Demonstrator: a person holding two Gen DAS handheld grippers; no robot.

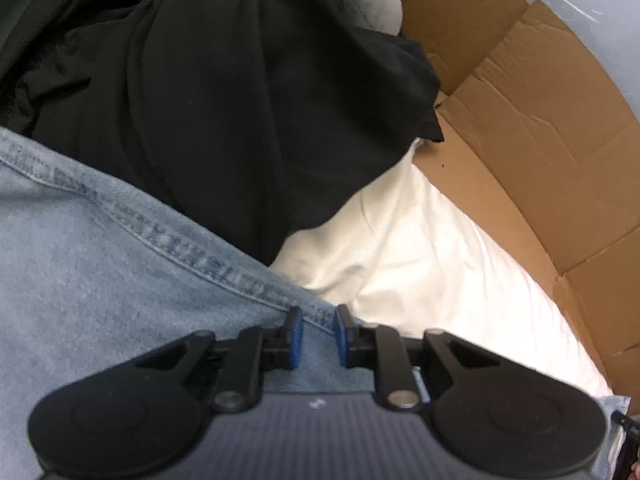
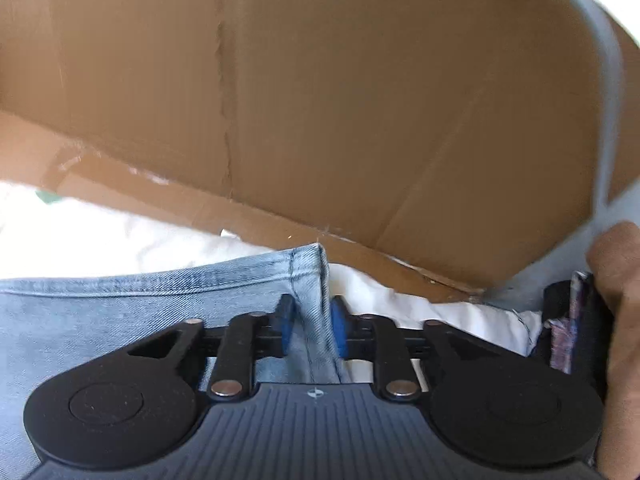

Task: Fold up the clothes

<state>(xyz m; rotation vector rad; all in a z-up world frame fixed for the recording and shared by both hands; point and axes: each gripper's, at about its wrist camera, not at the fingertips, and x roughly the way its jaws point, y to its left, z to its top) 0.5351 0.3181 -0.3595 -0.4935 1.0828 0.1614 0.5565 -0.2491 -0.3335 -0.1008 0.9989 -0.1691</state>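
while my left gripper [image 1: 316, 334] and right gripper [image 2: 311, 328] each pinch the light blue denim jeans [image 1: 100, 272], they lie on white cloth [image 1: 420, 248] inside the brown cardboard box [image 2: 360, 100], beside a black garment [image 1: 240, 100].

Jeans [image 1: 100, 248] spread across the near left of the bed sheet [image 1: 420, 248], hem seam running from far left toward the near middle. Left gripper [image 1: 316, 336] over that seam, fingers to either side of the fabric edge. Dark garment [image 1: 240, 100] heaped behind the jeans, overlapping their far edge and part of the sheet. Flattened cardboard [image 1: 520, 100] along the sheet's right edge. In the right wrist view, jeans [image 2: 140, 300] at near left on the sheet [image 2: 100, 232], one corner standing up between the fingers of the right gripper [image 2: 312, 328]. Cardboard [image 2: 320, 100] upright behind. A hand [image 2: 616, 280] at the right edge.
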